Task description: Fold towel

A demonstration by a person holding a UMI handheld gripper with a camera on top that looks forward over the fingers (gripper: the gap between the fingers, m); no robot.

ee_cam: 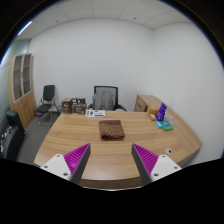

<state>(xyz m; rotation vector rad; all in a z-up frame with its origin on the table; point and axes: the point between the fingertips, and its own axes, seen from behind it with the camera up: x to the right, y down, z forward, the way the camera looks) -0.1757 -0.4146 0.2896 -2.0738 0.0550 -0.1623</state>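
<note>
A brown towel (111, 129) lies folded in a small rectangle on the wooden table (100, 155), well beyond my fingers and about midway between them. My gripper (111, 165) is open, its two pink-padded fingers (72, 160) spread wide over the table's near edge, with nothing between them.
A purple object (160, 113) and small items stand at the table's far right end. A small white thing (167, 150) lies just beyond the right finger. A black office chair (104, 98) stands behind the table, another chair (47, 99) at the left wall, and a low cabinet (148, 102) at the right.
</note>
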